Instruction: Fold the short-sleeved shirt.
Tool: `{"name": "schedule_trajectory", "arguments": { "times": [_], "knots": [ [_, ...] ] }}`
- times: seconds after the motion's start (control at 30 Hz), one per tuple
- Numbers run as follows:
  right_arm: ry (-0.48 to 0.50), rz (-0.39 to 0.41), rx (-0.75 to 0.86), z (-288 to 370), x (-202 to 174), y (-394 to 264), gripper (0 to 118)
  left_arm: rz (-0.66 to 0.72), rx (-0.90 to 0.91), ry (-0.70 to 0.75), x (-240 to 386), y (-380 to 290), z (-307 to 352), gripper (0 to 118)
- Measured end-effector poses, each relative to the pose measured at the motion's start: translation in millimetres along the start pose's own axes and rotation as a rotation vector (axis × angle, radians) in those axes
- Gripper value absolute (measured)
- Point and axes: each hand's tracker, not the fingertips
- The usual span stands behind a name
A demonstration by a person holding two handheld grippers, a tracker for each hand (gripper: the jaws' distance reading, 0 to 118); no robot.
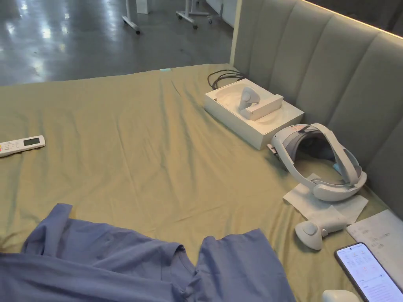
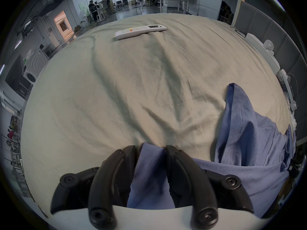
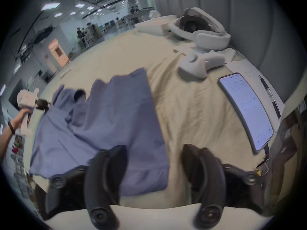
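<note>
A blue short-sleeved shirt lies crumpled along the near edge of a bed with an olive sheet. In the left gripper view my left gripper is shut on a fold of the shirt, the cloth running up between both black jaws. The same gripper appears far left in the right gripper view, held by a hand at the shirt's edge. My right gripper stands open, its jaws wide apart, over the near corner of the shirt; its left jaw is over the cloth, its right jaw over bare sheet.
A white remote lies on the sheet at far left. On the right stand a white box, a headset, a controller, a lit phone and papers. A padded headboard runs behind them.
</note>
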Motion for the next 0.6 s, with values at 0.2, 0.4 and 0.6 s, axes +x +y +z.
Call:
{"name": "schedule_trajectory", "arguments": {
  "times": [0.2,0.4,0.6],
  "knots": [
    [-0.040,0.042,0.015,7.7,-15.0,-5.9,7,0.005,0.016,0.003,0.9,-5.8,4.0,39],
    [0.040,-0.028,0.136,44.9,-10.8,0.9,3,-0.015,0.247,-0.017,-10.0,-26.1,66.5,5],
    [0.126,-0.017,0.304,105.5,-22.5,27.8,3,-0.032,0.445,-0.060,-31.2,-55.5,197.7,5]
  ]
}}
